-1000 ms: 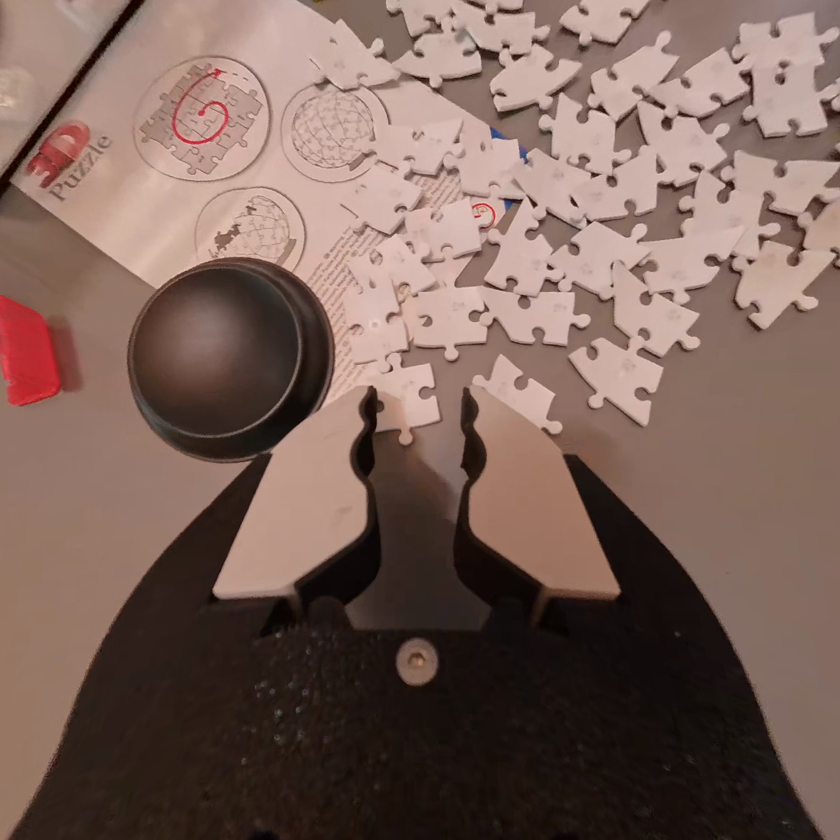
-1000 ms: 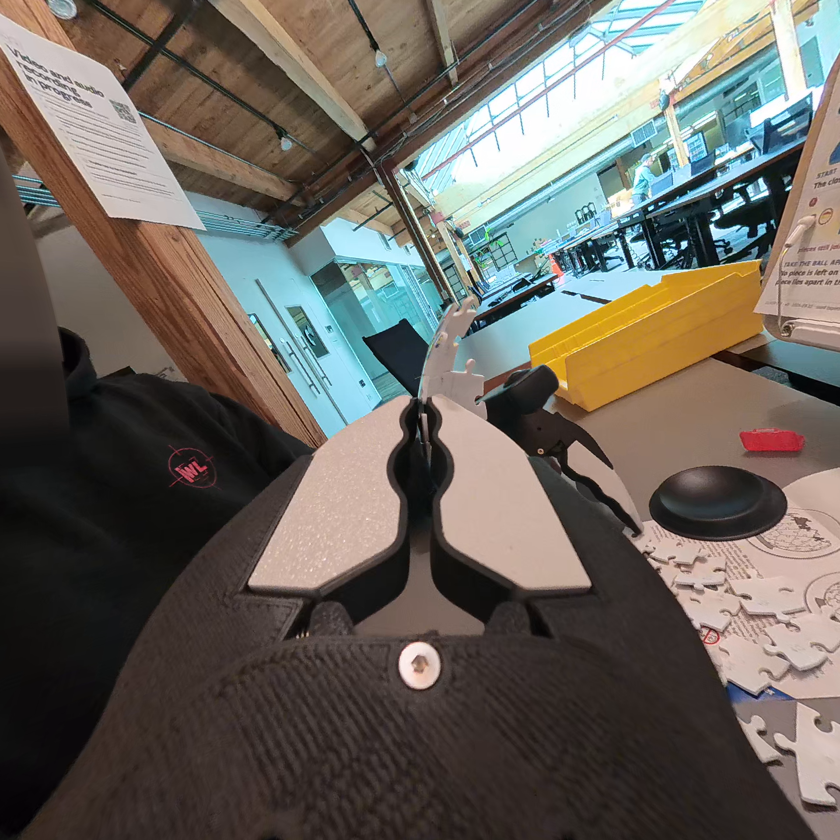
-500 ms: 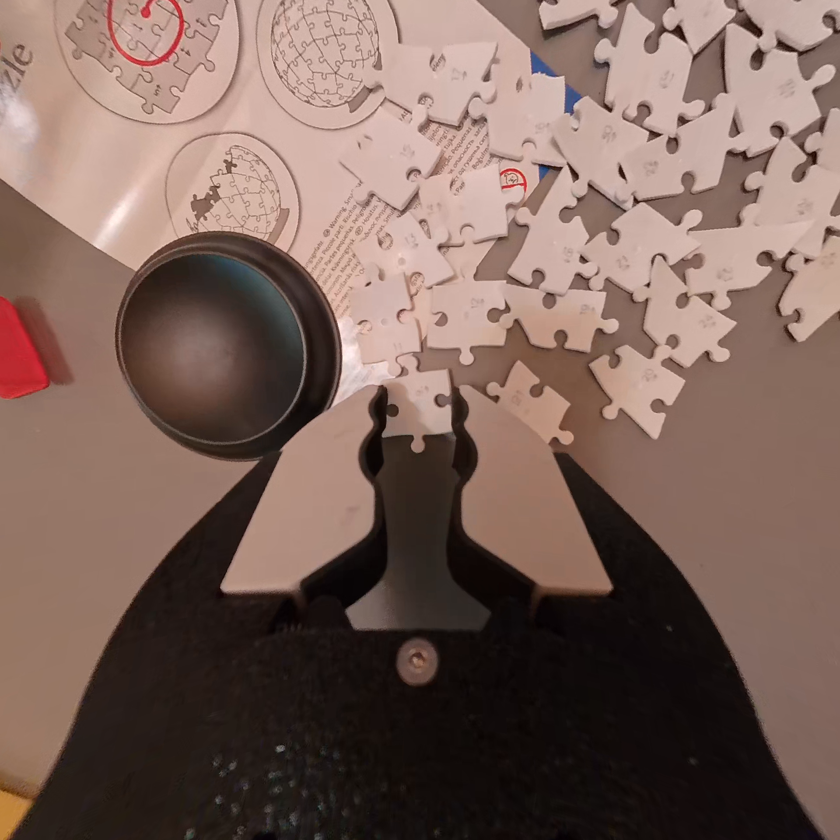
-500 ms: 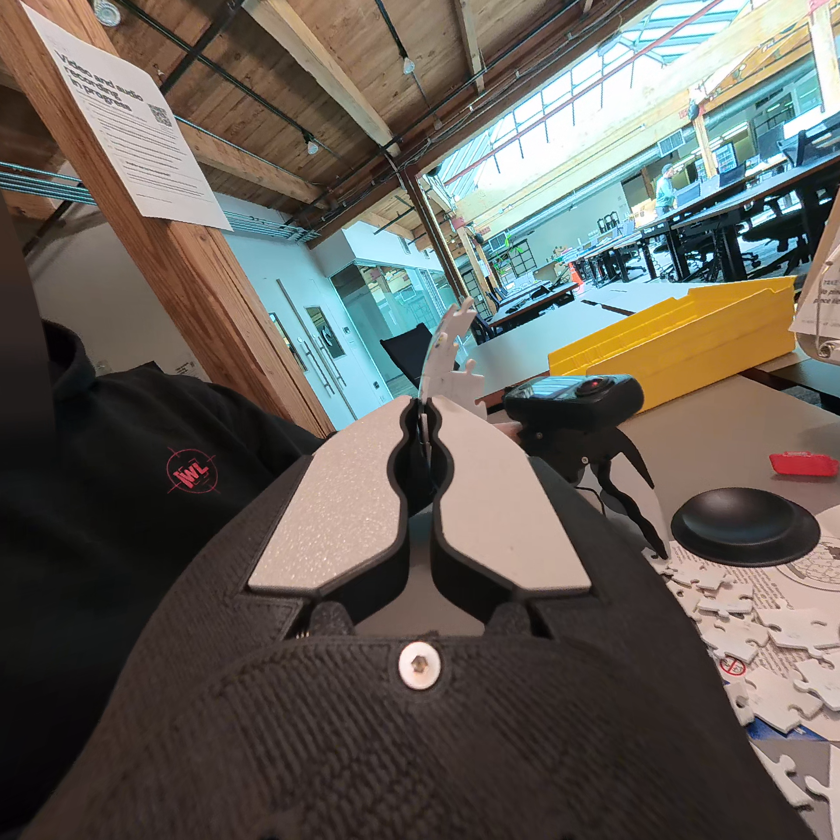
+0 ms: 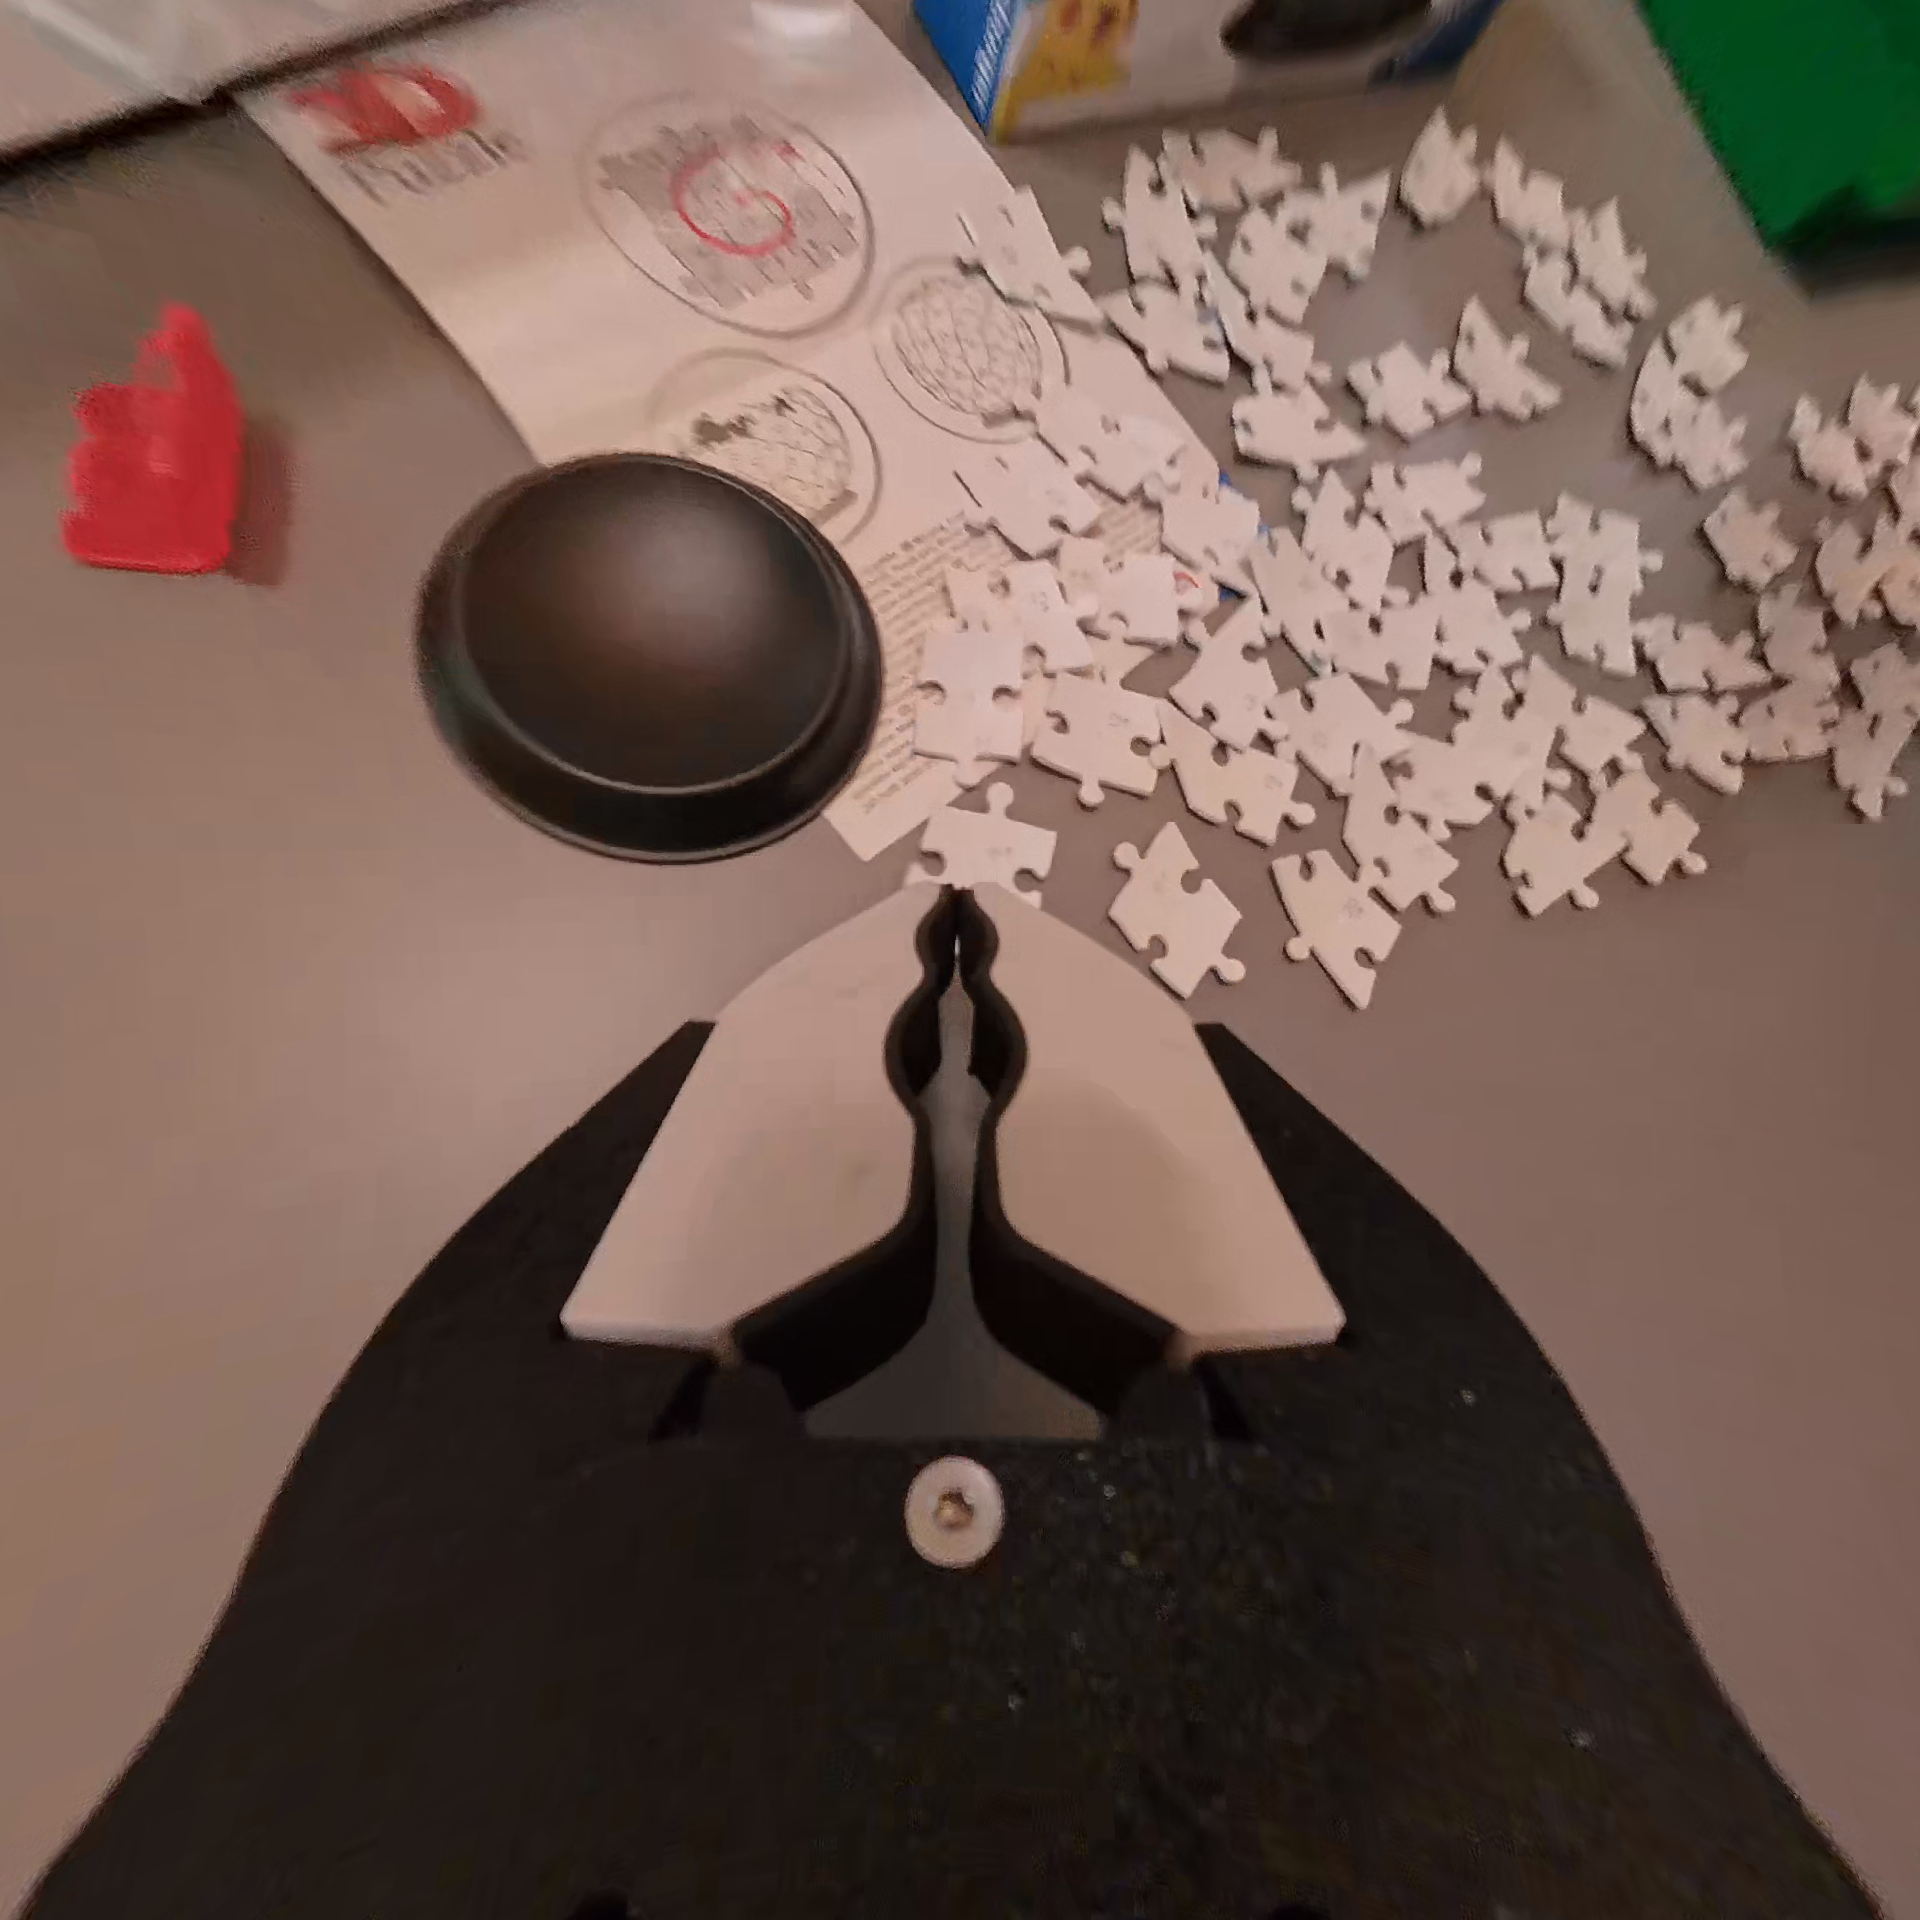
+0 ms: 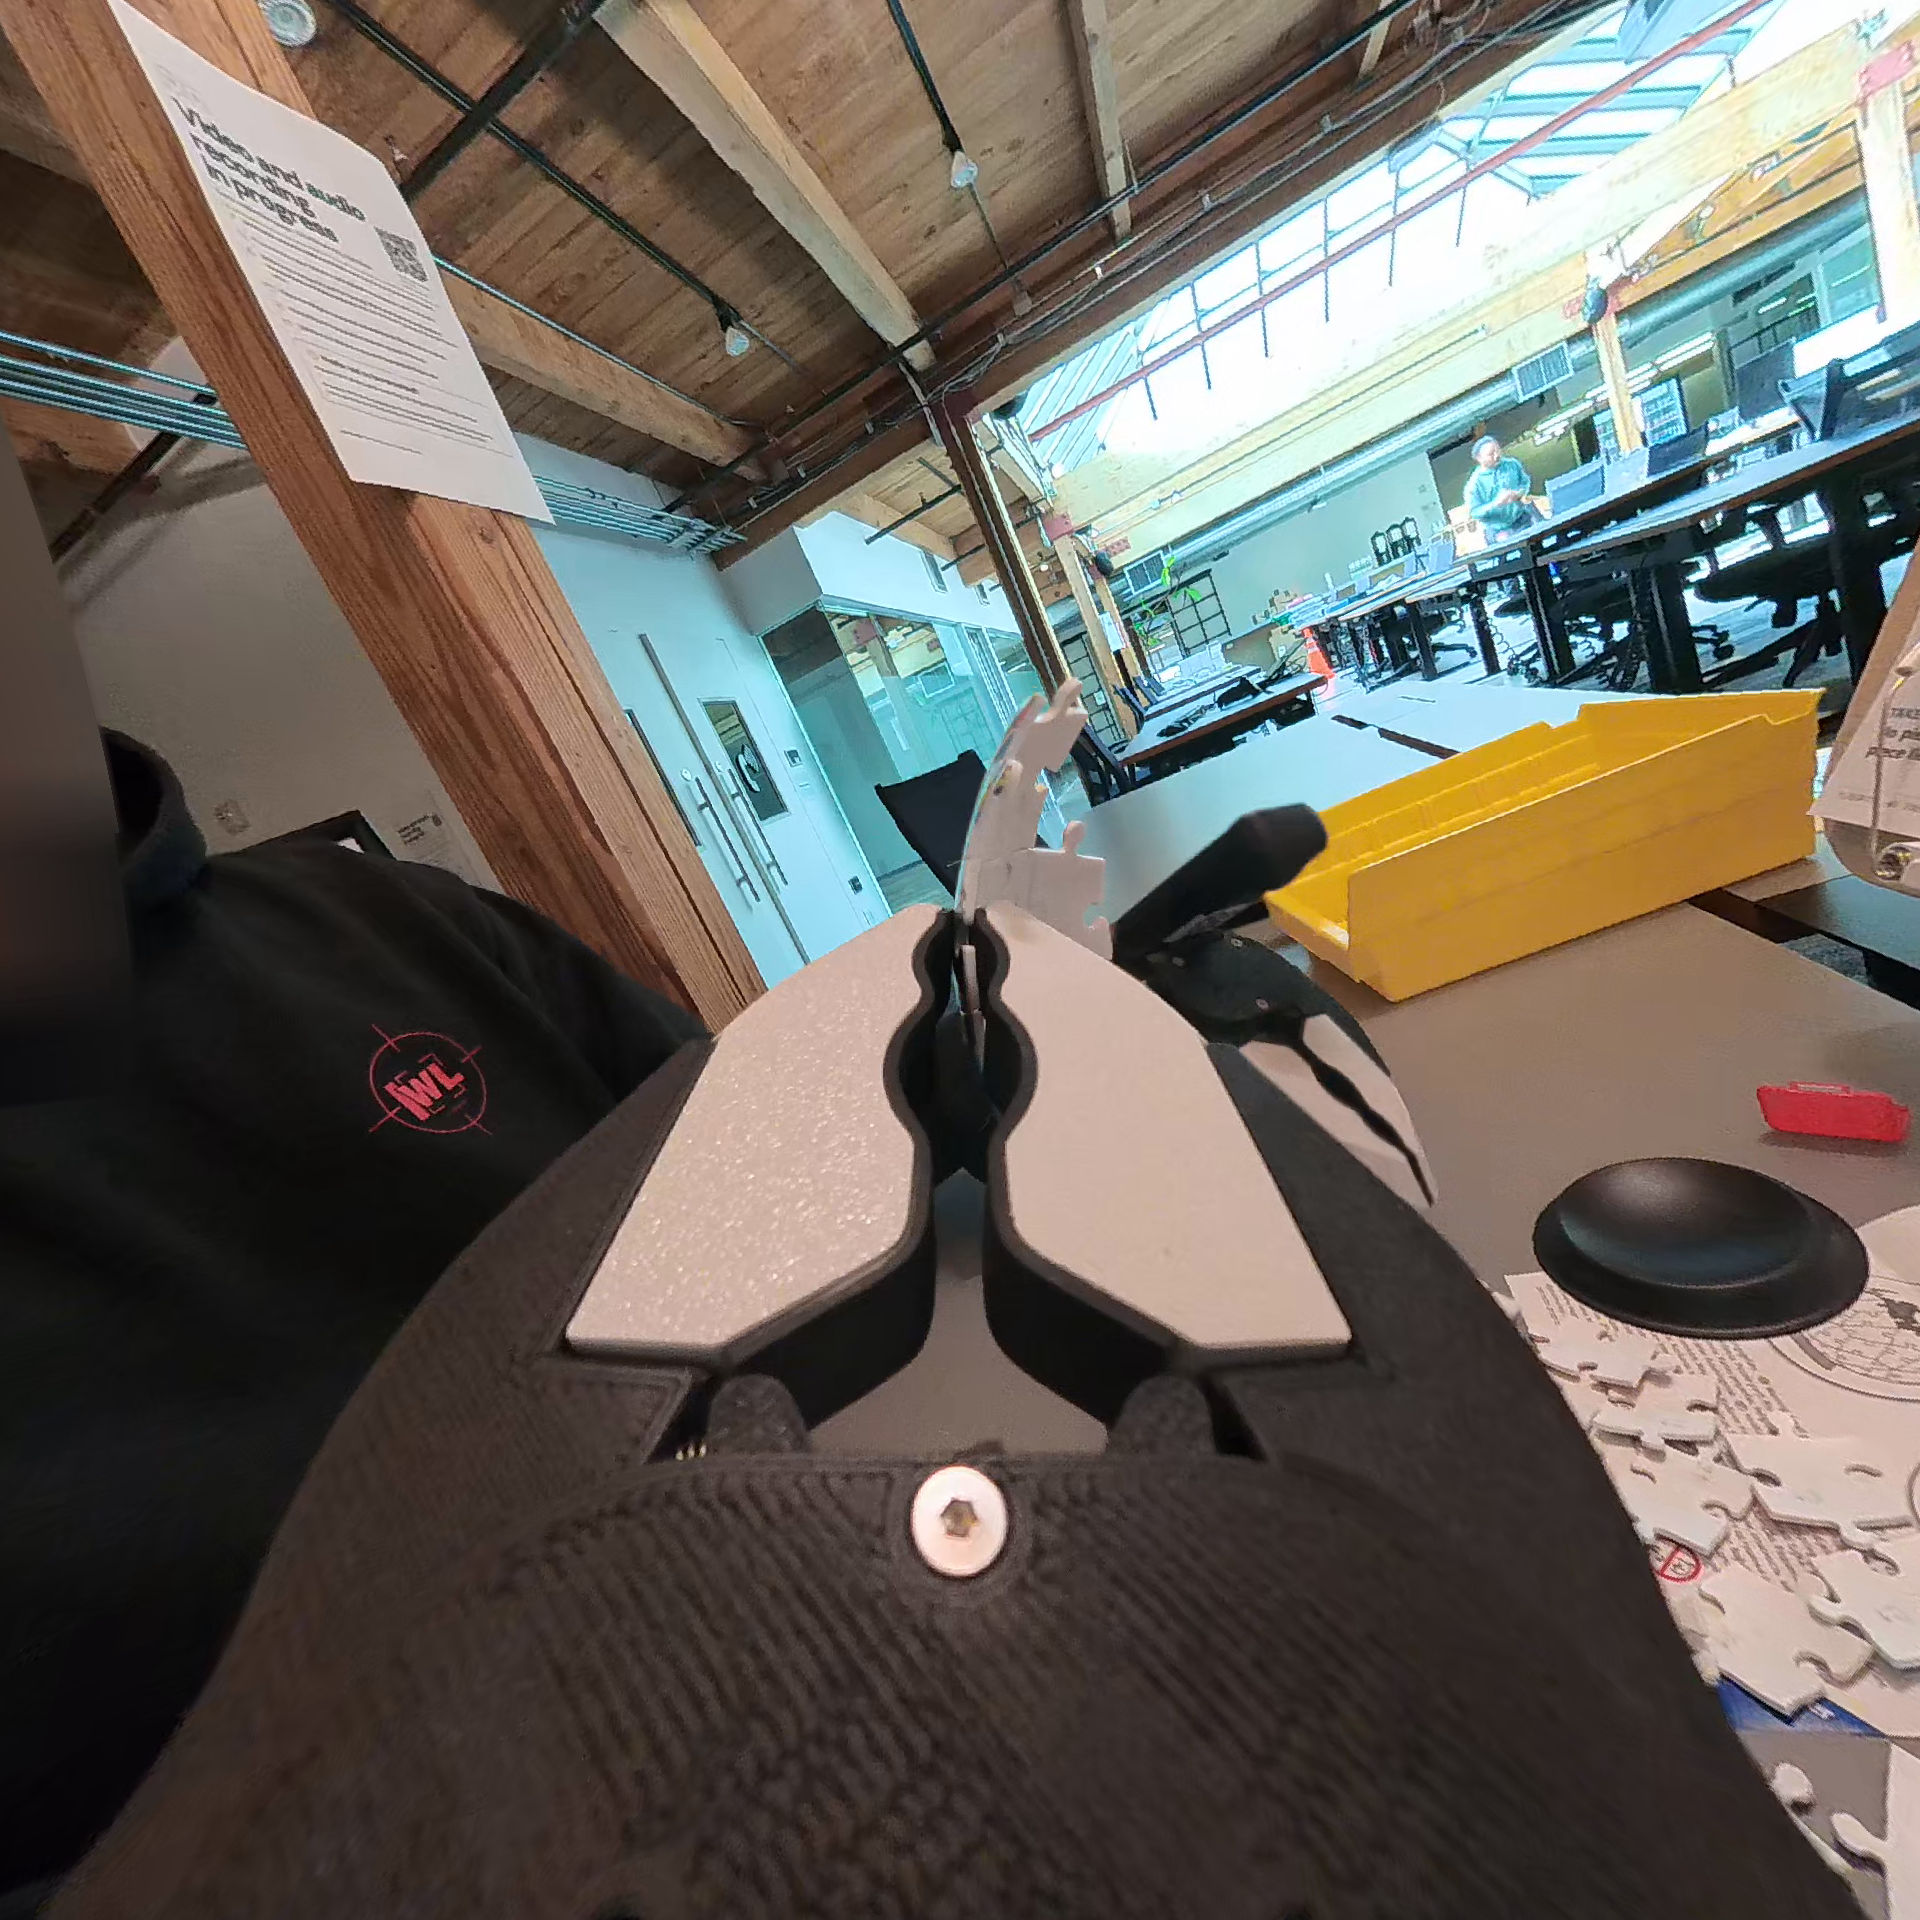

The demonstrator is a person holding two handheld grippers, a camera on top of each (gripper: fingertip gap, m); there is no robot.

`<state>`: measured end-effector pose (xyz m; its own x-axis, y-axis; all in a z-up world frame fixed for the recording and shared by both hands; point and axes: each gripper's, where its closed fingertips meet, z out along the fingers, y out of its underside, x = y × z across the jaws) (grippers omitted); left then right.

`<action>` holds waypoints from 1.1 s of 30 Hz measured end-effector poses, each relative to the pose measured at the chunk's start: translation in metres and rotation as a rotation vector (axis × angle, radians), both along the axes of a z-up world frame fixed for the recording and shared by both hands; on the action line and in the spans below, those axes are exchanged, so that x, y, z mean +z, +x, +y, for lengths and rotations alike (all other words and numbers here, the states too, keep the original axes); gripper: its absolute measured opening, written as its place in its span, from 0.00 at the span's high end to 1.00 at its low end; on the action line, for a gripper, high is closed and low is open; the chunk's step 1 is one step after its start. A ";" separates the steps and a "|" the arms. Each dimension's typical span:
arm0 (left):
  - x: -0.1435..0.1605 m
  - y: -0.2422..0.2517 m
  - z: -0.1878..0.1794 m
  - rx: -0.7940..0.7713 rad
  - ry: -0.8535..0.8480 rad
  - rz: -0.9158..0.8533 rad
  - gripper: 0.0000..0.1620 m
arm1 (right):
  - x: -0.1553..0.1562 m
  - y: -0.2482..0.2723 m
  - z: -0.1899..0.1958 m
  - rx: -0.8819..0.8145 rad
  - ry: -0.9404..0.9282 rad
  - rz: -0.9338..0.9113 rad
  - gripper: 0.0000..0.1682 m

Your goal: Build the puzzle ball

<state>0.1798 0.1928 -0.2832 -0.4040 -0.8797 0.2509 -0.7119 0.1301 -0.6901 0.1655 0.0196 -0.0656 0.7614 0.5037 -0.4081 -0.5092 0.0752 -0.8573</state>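
My left gripper (image 5: 954,914) is shut. Its tips sit over the near edge of one white puzzle piece (image 5: 987,847), which looks flat on the grey table; I cannot tell if that edge is pinched. Many loose white pieces (image 5: 1403,623) spread to the right. The black round stand (image 5: 644,655) is just left of the tips. My right gripper (image 6: 961,920) is shut on a curved strip of joined white pieces (image 6: 1023,790) and holds it upright in the air. The right wrist view also shows the left gripper (image 6: 1418,1174), the stand (image 6: 1694,1247) and loose pieces (image 6: 1766,1507).
A printed instruction sheet (image 5: 582,260) lies under the stand and some pieces. A small red plastic part (image 5: 156,457) lies at far left. A blue box (image 5: 1091,52) and a green object (image 5: 1818,114) stand at the back. A yellow bin (image 6: 1538,842) and a person in a black hoodie (image 6: 312,1091) are nearby. From my right tips it is roughly 35 cm to the green object (image 5: 1818,114); from my left, 45 cm.
My left gripper's fingers, open around a white piece before, have closed fully, and the gripper has pulled back so more of the table shows. The right gripper still holds its strip.
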 end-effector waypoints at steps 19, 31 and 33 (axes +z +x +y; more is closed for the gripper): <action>-0.019 0.008 -0.030 -0.646 0.466 -0.032 0.69 | 0.002 -0.002 -0.003 -0.014 0.003 -0.036 0.98; -0.020 0.017 -0.016 -0.093 0.382 0.211 0.85 | 0.002 0.000 -0.005 -0.013 0.013 -0.029 0.98; -0.025 0.017 -0.016 -0.127 0.406 0.220 0.88 | 0.001 -0.001 -0.004 -0.014 0.010 -0.031 0.98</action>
<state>0.1965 0.1767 -0.3084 -0.4907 -0.8712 -0.0111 -0.7963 0.4537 -0.4001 0.1648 0.0154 -0.0644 0.7804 0.4971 -0.3792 -0.4812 0.0903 -0.8719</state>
